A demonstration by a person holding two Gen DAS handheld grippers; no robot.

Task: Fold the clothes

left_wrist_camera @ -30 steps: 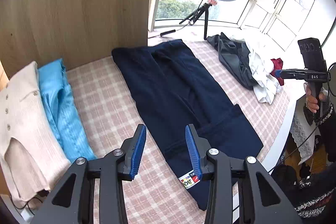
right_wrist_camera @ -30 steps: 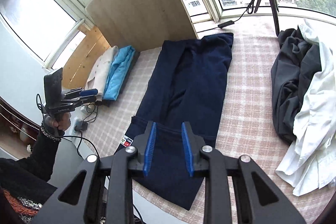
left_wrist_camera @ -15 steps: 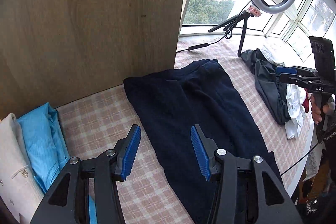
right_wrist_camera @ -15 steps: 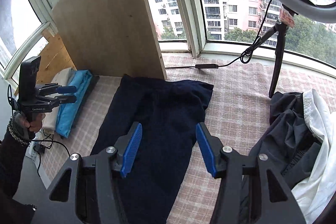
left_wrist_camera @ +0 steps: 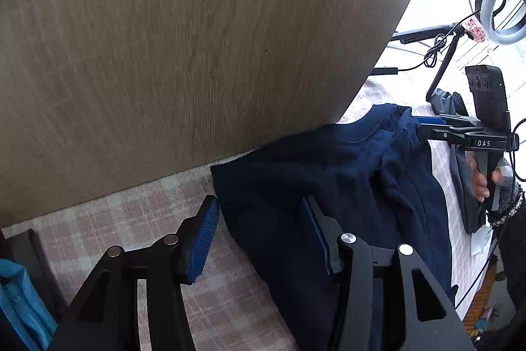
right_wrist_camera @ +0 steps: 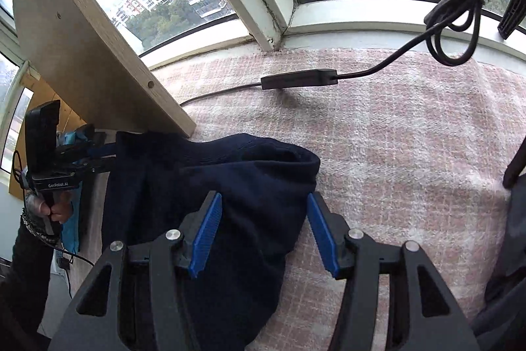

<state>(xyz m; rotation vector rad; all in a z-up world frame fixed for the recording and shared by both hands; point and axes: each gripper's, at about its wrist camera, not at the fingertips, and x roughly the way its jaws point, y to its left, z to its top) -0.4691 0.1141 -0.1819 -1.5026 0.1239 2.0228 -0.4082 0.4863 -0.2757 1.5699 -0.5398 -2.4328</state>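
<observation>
A navy garment (left_wrist_camera: 328, 180) lies flat on the pink checked cover (left_wrist_camera: 138, 219), its far end near the wooden panel. My left gripper (left_wrist_camera: 259, 232) hovers over the garment's far left corner with its jaws opening. The cloth lies below the gap and the blue pads do not press on it. My right gripper (right_wrist_camera: 264, 236) stands open over the far right corner of the navy garment (right_wrist_camera: 250, 186), again without gripping it. Each view shows the other gripper at the opposite corner: the right gripper (left_wrist_camera: 424, 125) and the left gripper (right_wrist_camera: 105, 153).
A wooden panel (left_wrist_camera: 197, 55) rises just behind the garment's far left edge. A cable with an inline switch (right_wrist_camera: 299, 78) lies on the cover near the window sill. A ring light (left_wrist_camera: 499, 12) and a dark clothes pile (left_wrist_camera: 460, 173) are at the right, and a folded blue garment (left_wrist_camera: 16, 301) at the left.
Both grippers have travelled forward and down along the navy garment to its far corners. Their jaws have widened, the right one most. The wooden panel and window now loom close.
</observation>
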